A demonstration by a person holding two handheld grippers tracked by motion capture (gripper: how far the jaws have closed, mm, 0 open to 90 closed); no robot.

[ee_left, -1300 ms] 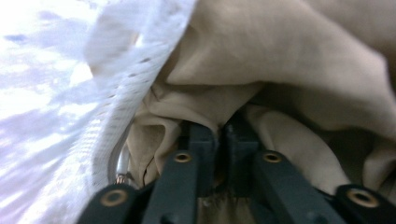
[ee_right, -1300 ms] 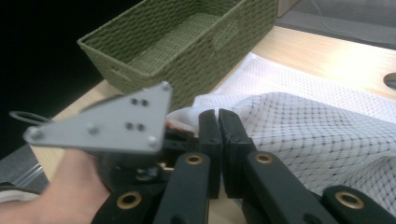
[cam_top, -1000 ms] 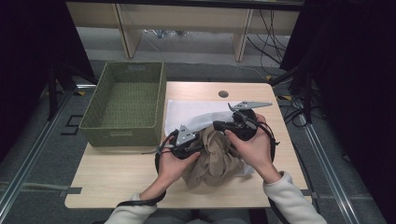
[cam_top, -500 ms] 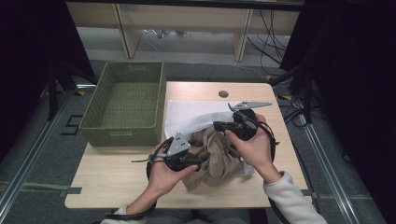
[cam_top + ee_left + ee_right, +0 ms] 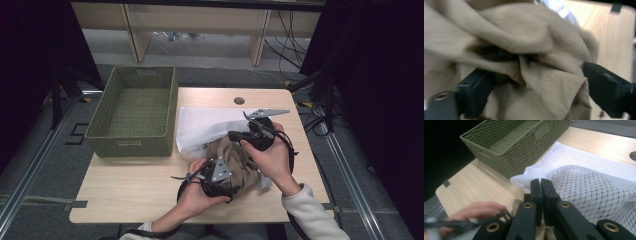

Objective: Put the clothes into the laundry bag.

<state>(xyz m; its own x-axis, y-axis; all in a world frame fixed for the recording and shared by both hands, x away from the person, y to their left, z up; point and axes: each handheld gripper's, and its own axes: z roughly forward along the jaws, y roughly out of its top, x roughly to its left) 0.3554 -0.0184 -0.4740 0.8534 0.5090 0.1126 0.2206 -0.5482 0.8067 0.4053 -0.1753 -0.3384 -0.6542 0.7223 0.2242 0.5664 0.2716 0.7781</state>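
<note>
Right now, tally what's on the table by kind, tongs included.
Green woven basket: 1
White mesh bag: 1
Tan cloth: 1
Tongs: 2, the left tongs and the right tongs
Total: 5

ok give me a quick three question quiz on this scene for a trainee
1. True or false: the green woven basket has the tan cloth inside it.
2. How do the left tongs stand? A) shut tight B) open around a fold of tan cloth C) lying in the basket
3. Fill in: the white item beside the basket is a ____ bag.

Key
1. False; the cloth lies on the table between the hands.
2. B; cloth bunches between the spread jaws.
3. Mesh; the right tongs are shut at its edge, and whether they pinch anything is hard to tell.
</note>
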